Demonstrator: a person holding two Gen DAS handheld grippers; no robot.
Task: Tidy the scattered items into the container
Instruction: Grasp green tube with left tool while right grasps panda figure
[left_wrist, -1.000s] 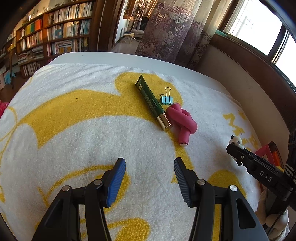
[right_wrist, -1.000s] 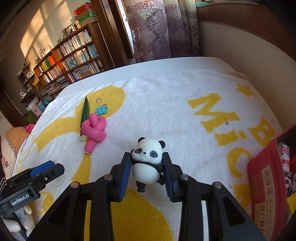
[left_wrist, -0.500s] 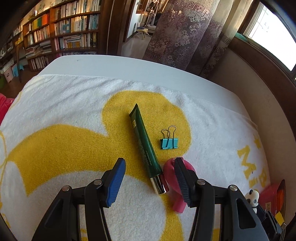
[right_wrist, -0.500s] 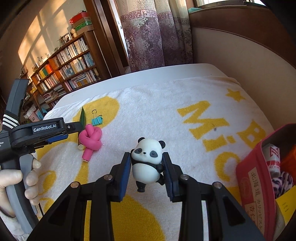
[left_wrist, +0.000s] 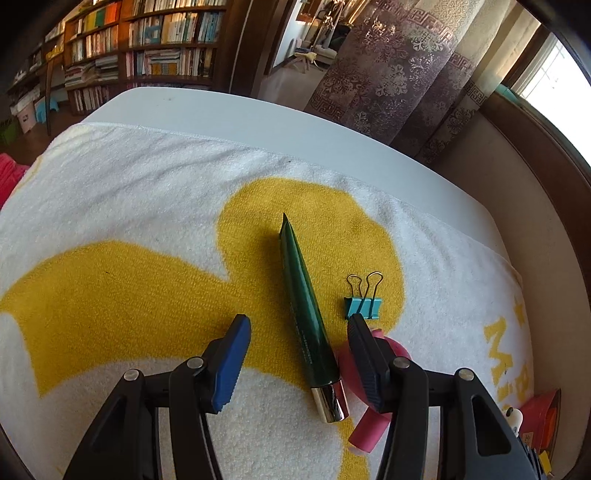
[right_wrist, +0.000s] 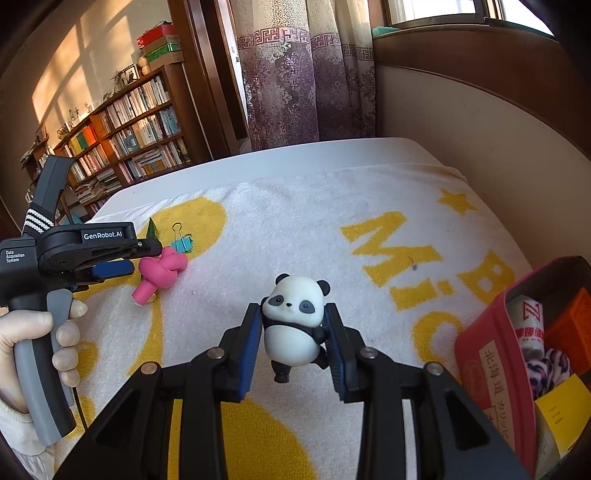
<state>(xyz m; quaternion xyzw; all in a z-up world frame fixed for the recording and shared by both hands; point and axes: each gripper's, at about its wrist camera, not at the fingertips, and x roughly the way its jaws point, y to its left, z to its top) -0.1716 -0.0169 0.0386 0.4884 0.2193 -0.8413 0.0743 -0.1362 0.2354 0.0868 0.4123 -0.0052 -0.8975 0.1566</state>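
Observation:
In the left wrist view my left gripper (left_wrist: 300, 356) stands open above a yellow and white towel (left_wrist: 122, 280). A green tube (left_wrist: 303, 306) with a silver cap lies lengthwise between its fingers, nearer the right one, with no pad on it. A blue binder clip (left_wrist: 362, 305) and a pink knotted toy (left_wrist: 397, 349) lie just right of the tube. My right gripper (right_wrist: 293, 318) is shut on a small panda figure (right_wrist: 293, 325). The red container (right_wrist: 495, 354) stands at its right, with several items inside.
A person's hand (right_wrist: 55, 332) holds the left gripper's handle (right_wrist: 40, 387) at the left of the right wrist view. The white table edge (left_wrist: 295, 129) lies beyond the towel. Behind it are a bookshelf (right_wrist: 129, 136), a curtain (right_wrist: 295, 81) and a wooden wall panel (right_wrist: 480, 118).
My left gripper has moved forward across the towel until the green tube lies between its open fingers. The right gripper still holds the panda in about the same place.

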